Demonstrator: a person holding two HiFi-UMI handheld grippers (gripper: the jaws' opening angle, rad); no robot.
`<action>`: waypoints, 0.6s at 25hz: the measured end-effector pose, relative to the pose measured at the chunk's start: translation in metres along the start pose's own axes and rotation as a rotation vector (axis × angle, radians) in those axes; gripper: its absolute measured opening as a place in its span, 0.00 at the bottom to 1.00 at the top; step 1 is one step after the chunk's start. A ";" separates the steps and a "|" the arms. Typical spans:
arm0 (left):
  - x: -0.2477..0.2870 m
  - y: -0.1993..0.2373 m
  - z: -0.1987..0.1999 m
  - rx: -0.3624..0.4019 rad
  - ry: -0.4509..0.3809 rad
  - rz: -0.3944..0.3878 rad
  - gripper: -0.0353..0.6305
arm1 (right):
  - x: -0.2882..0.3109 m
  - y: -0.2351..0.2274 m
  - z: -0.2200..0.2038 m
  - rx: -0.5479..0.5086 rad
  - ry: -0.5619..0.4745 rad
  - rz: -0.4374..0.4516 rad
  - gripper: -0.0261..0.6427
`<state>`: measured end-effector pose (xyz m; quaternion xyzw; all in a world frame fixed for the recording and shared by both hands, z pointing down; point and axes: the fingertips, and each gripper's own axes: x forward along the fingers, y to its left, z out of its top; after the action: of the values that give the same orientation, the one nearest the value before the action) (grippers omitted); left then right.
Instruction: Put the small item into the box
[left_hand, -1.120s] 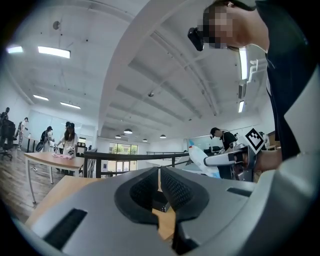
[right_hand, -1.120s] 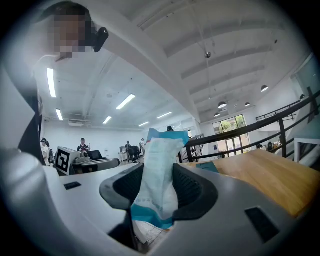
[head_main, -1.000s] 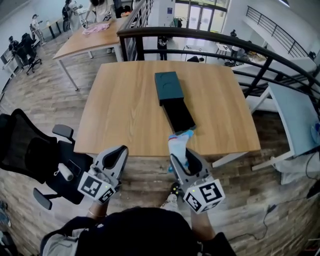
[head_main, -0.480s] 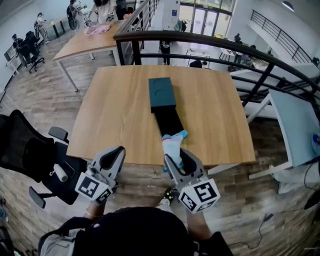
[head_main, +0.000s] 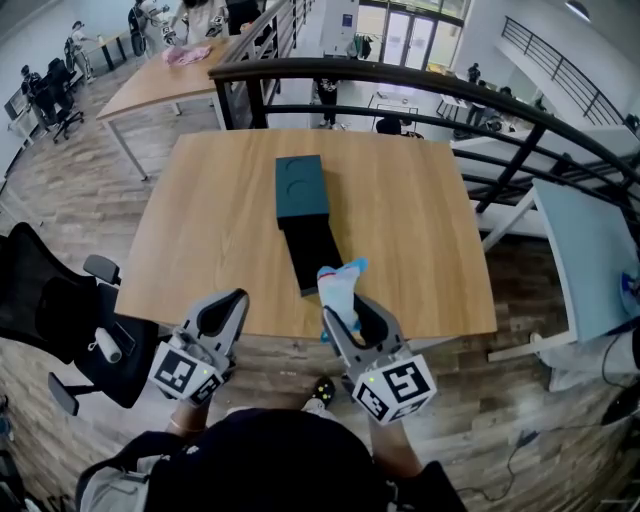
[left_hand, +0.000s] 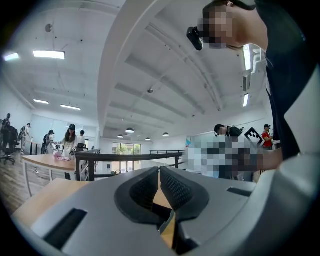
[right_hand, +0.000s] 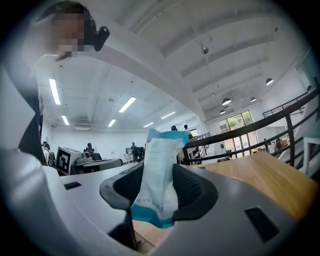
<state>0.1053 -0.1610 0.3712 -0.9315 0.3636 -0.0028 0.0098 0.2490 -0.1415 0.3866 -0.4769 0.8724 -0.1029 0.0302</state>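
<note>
A small white and blue packet (head_main: 339, 288) (right_hand: 157, 180) stands up between the fingers of my right gripper (head_main: 343, 312) (right_hand: 157, 192), which is shut on it at the table's near edge. The dark teal box lid (head_main: 301, 187) lies mid-table, and the black open box tray (head_main: 311, 252) lies just in front of it, a little ahead and left of the packet. My left gripper (head_main: 226, 318) (left_hand: 160, 192) hangs at the near edge left of the right one, its jaws shut with nothing between them.
The wooden table (head_main: 210, 230) ends at a black curved railing (head_main: 420, 85) at the far side. A black office chair (head_main: 50, 320) stands at the left. Another long table (head_main: 165, 75) with people around it is far back left.
In the head view the table, box and lid have shifted left and nearer. My right gripper with the packet has come closer to the black tray. The left gripper has hardly moved.
</note>
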 end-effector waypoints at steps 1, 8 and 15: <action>0.005 -0.003 -0.001 -0.001 0.002 -0.001 0.09 | -0.002 -0.005 0.000 0.000 -0.002 0.001 0.32; 0.022 -0.016 -0.011 -0.011 0.017 0.008 0.09 | -0.005 -0.029 -0.011 0.019 0.007 0.009 0.32; 0.030 -0.002 -0.019 0.006 0.038 0.011 0.09 | 0.011 -0.038 -0.018 0.036 0.013 0.015 0.32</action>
<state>0.1287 -0.1805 0.3904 -0.9292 0.3690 -0.0215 0.0057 0.2717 -0.1680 0.4128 -0.4690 0.8741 -0.1216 0.0339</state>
